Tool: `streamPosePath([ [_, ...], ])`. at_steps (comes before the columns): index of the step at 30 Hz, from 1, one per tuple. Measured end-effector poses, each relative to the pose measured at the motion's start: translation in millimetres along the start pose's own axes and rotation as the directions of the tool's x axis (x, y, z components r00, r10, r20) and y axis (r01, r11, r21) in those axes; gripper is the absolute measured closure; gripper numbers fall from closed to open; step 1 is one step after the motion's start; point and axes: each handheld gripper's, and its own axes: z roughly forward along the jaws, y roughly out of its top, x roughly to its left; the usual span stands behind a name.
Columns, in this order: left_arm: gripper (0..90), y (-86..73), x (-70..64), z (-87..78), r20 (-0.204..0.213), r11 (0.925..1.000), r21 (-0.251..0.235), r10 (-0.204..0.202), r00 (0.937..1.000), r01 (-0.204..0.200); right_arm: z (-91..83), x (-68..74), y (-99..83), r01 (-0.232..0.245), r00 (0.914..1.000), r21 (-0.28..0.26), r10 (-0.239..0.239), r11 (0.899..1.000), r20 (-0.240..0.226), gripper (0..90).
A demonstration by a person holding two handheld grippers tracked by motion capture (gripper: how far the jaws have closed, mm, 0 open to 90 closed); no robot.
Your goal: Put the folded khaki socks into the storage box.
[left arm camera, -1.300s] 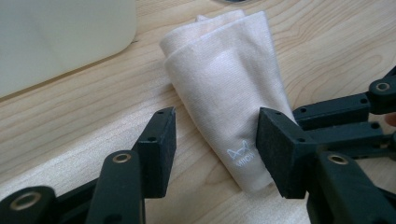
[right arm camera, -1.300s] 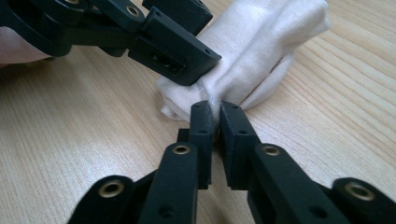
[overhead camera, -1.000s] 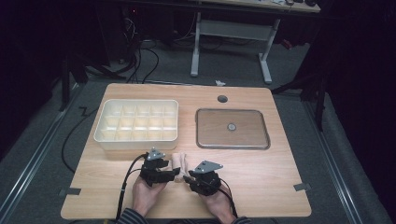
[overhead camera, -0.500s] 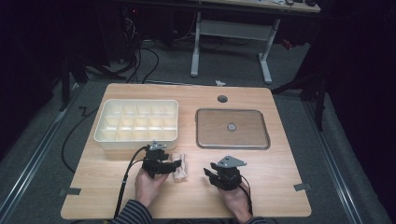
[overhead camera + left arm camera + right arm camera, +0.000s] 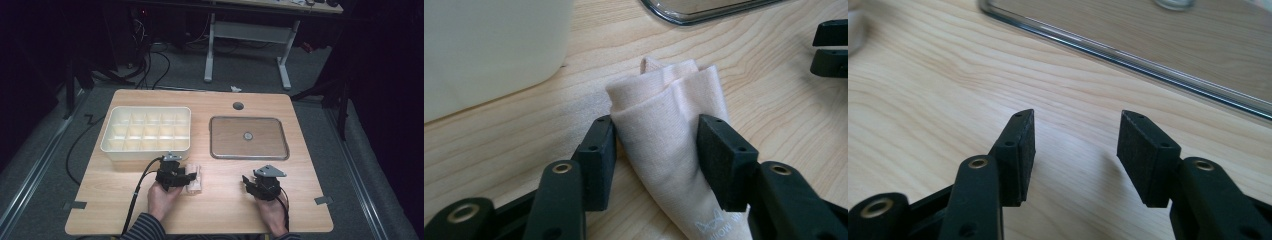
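left claw (image 5: pixel 654 145): clamped on folded beige cloth, jaws pressing both sides; in high view (image 5: pixel 192 176) near bench front edge, left of centre
cloth (image 5: pixel 669 130): folded, beige knit, faint printed logo at near end; lying on bench, just in front of compartment box; in high view (image 5: pixel 195 181) sticking out to right of left claw
right claw (image 5: pixel 1075 145): jaws apart, holding nothing, bare wood between them; in high view (image 5: pixel 252 184) near front edge, right of centre, well apart from cloth
compartment box (image 5: pixel 147 131): cream, gridded, back-left part of bench
tray (image 5: pixel 248 137): clear-rimmed, flat, back-right part of bench, small round item (image 5: pixel 247 135) at centre
bench (image 5: pixel 215 210): light wood, round grommet hole (image 5: pixel 238 106) near back edge
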Motion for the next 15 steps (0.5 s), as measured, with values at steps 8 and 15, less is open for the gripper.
streamPosePath([
  [8, 67.0, -0.2, 0.0, -1.2, 0.037, 0.9999, -0.002, 0.014, 0.9992, -0.014, 0.8, -17.6, -4.9, -0.037, 0.9974, 0.023, 0.036, 0.999, 0.062, 44.8],
  [15, 71.1, -0.4, -1.0, -4.0, 0.036, 0.9993, -0.003, 0.039, 0.9986, -0.039, 2.7, -23.1, -3.7, -0.065, 0.9955, 0.031, 0.063, 0.997, 0.071, 38.8],
])
